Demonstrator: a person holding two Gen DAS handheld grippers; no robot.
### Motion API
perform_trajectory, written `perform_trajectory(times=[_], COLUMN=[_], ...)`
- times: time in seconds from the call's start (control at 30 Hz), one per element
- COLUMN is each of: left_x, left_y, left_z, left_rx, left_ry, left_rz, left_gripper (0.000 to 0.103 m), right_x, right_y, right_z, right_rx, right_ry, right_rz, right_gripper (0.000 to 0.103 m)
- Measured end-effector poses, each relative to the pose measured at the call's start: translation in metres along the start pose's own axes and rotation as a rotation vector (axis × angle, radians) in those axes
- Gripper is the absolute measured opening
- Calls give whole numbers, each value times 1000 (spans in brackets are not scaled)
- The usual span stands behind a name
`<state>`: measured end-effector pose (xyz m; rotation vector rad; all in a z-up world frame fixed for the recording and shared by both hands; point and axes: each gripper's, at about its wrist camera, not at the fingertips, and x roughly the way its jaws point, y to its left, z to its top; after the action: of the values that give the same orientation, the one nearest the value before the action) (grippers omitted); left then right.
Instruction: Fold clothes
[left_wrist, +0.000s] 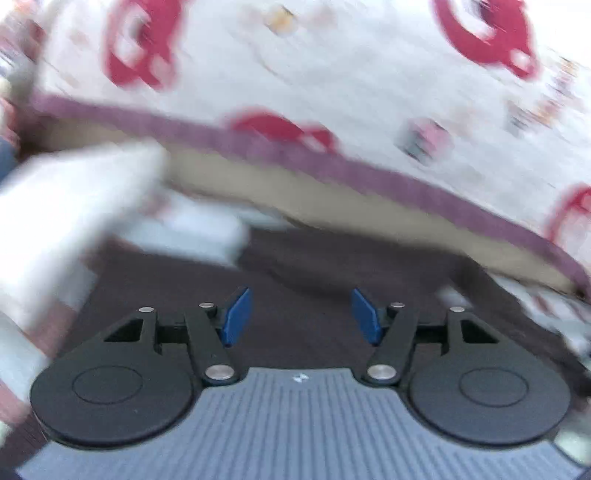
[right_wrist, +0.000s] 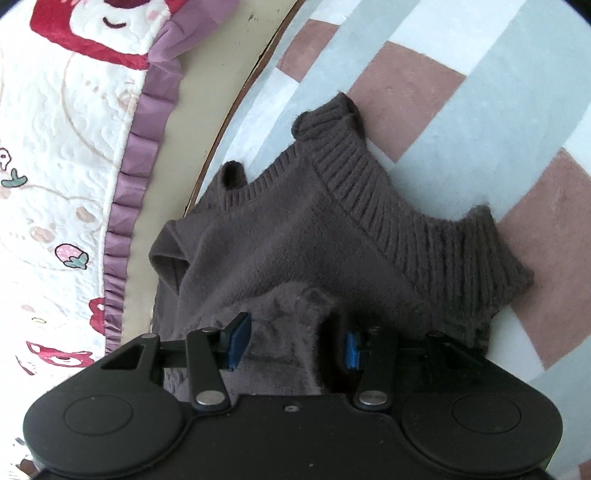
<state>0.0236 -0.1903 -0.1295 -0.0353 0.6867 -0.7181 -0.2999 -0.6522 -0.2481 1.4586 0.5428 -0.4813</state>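
Note:
A dark brown knit sweater (right_wrist: 295, 229) with a ribbed hem lies bunched on a checked pink, grey and white cloth (right_wrist: 480, 92). My right gripper (right_wrist: 293, 343) is closed on a thick fold of the sweater, which fills the gap between the blue pads (right_wrist: 236, 343). The left wrist view is blurred by motion. There my left gripper (left_wrist: 301, 314) is open with nothing between its blue pads, hovering over the dark sweater fabric (left_wrist: 332, 266).
A white quilt (right_wrist: 55, 147) with red bear and strawberry prints and a purple ruffled border (right_wrist: 125, 206) lies to the left, past a beige strip (right_wrist: 207, 92). The same quilt (left_wrist: 332, 74) fills the top of the left wrist view. A blurred white shape (left_wrist: 74, 206) crosses at left.

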Motion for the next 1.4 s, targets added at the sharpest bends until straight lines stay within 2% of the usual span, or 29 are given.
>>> perform_trajectory(times=[0.1, 0.17, 0.2, 0.27, 0.3, 0.33, 0.4, 0.5, 0.67, 0.73, 0.77, 0.8, 0.83, 0.87, 0.93, 1.0, 1.07, 1.17, 1.23, 1.33, 1.4], left_x=[7, 15, 18, 26, 30, 35, 45, 63, 92, 104, 111, 108, 105, 102, 94, 60, 37, 13, 2, 9, 24], left_y=[-25, -52, -70, -97, -111, -125, -151, -165, -189, -197, -194, -193, -193, -192, -191, -199, -199, -194, -199, -210, -214], left_z=[-22, -29, -32, -35, -37, -40, -48, -58, -75, -81, -83, -80, -78, -75, -70, -60, -50, -42, -49, -84, -112], left_rx=[36, 107, 145, 214, 247, 282, 349, 362, 383, 385, 336, 328, 320, 311, 306, 493, 557, 564, 611, 658, 662], left_ry=[112, 180, 213, 258, 277, 290, 317, 356, 421, 449, 476, 489, 503, 516, 537, 455, 449, 428, 421, 507, 591], left_rz=[-241, -381, -443, -566, -624, -656, -716, -707, -691, -684, -678, -726, -775, -824, -919, -982, -1016, -1037, -1050, -1001, -909], left_gripper=[60, 60, 60, 62, 66, 68, 68, 68, 68, 67, 64, 54, 22, 9, 8, 8, 8, 8, 9, 11, 8], right_x=[-2, -1, 0, -4, -6, -8, -18, -14, 17, 21, 21, 22, 22, 22, 12, -8, -27, -51, -56, -42, -36], right_y=[-6, -12, -13, -5, -1, 4, 25, 46, 55, 51, 48, 43, 37, 32, 25, 28, 35, 56, 64, 61, 54], right_z=[2, 4, 5, 7, 9, 10, 12, 6, -14, -4, 2, 7, 9, 12, 17, 19, 17, 2, -9, -22, -24], right_rx=[72, 164, 171, 106, 73, 28, -179, -439, -701, -651, -609, -572, -549, -518, -419, -379, -387, -512, -580, -674, -672], right_ry=[31, 92, 137, 239, 289, 328, 333, 373, 480, 457, 441, 441, 450, 461, 483, 506, 542, 607, 645, 680, 669], right_rz=[21, 46, 51, 19, 3, -13, -55, -85, -105, -63, -41, -24, -22, -16, 48, 139, 190, 118, 48, -130, -175], right_gripper=[56, 57, 57, 57, 57, 57, 58, 59, 59, 59, 56, 38, 22, 13, 13, 12, 11, 11, 11, 12, 17])
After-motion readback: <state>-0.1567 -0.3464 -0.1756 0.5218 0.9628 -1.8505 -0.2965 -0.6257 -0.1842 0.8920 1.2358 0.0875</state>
